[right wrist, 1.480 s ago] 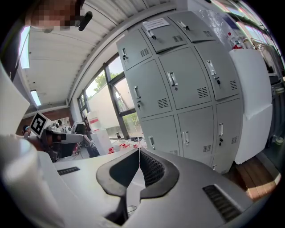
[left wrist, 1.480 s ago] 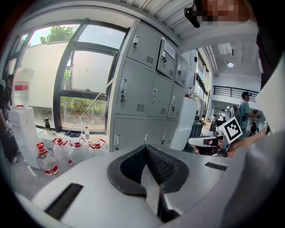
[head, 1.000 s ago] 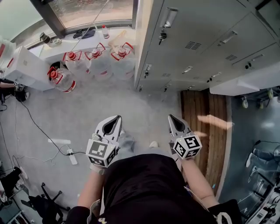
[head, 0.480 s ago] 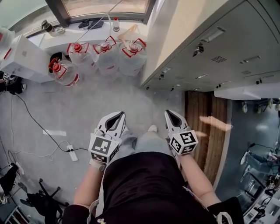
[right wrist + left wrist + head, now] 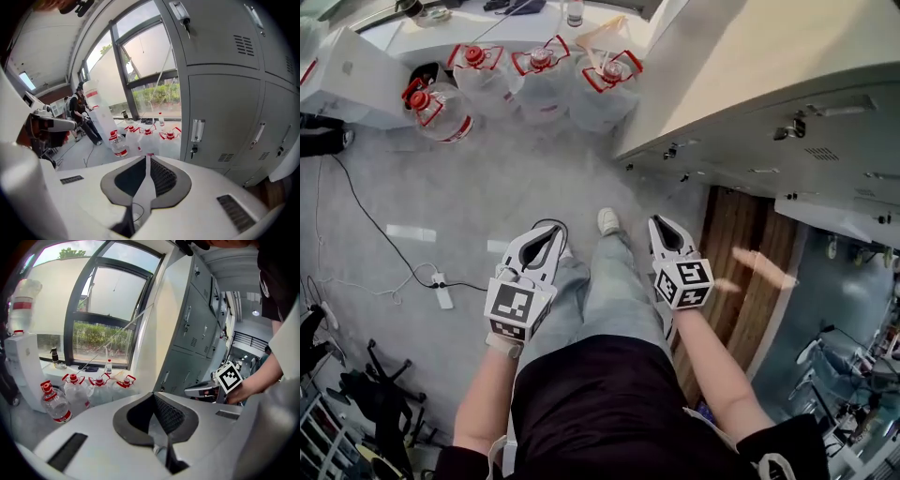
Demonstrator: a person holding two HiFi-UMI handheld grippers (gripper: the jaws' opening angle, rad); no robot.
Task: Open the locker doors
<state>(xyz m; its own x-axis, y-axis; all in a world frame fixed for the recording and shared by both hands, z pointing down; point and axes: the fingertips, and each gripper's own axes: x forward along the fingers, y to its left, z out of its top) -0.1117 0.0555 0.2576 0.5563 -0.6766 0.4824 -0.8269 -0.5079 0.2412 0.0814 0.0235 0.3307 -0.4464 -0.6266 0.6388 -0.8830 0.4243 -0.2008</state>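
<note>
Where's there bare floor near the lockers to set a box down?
Bare grey concrete floor lies between the clear red-capped water jugs, the grey metal lockers and the white power strip. The brown wooden plank strip beside the lockers also looks bare. It is crowded along the jugs.

Left claw (image 5: 549, 230), right claw (image 5: 659, 225): closed, empty.

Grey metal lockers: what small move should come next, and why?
Probably reach the right gripper toward the silver handle on the nearest of the grey metal lockers, opening its jaws. The lockers it faces are closed, and both it and the left gripper are shut, empty and short of them.
</note>
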